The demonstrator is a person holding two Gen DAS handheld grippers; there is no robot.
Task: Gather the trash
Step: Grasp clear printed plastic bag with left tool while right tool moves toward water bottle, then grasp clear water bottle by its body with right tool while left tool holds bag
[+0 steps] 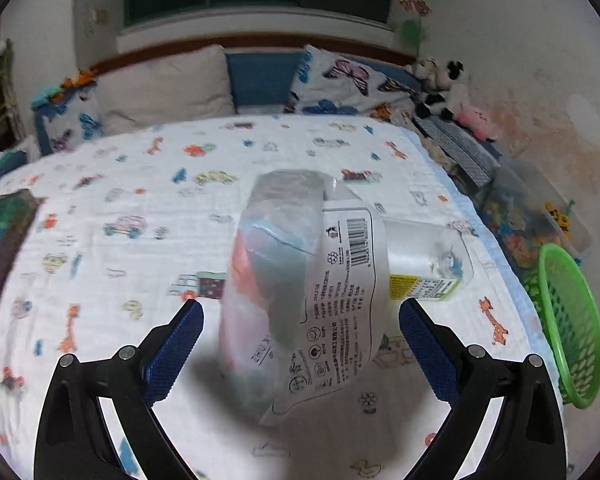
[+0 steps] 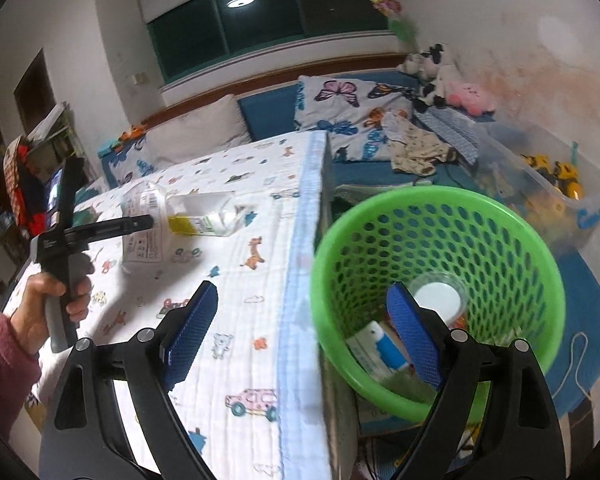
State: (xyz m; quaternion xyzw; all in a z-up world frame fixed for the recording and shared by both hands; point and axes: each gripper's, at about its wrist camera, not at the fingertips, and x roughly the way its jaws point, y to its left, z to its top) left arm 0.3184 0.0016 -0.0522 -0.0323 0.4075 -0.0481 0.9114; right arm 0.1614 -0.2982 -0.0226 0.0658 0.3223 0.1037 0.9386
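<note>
Left wrist view puts the table [image 1: 100,208], draped in its printed cloth, ahead of and beneath your jaws. The green basket [image 1: 572,328] stands off its edge, well to the right of the left gripper [image 1: 300,344]. That gripper's jaws stand wide apart, and the plastic package [image 1: 300,292] lies between them, touching neither pad. Just beyond it, ahead and to the right, lies a clear bottle [image 1: 424,264] with a yellow label.

From the right wrist view, your right gripper [image 2: 304,336] also stands apart and empty, straddling the table edge and the basket rim, with a white-lidded cup [image 2: 438,300] and other trash already inside.

To take the package well, push a little deeper so the pads meet its firm middle, not loose film, then close squarely. Keep your right gripper out of the basket mouth.
</note>
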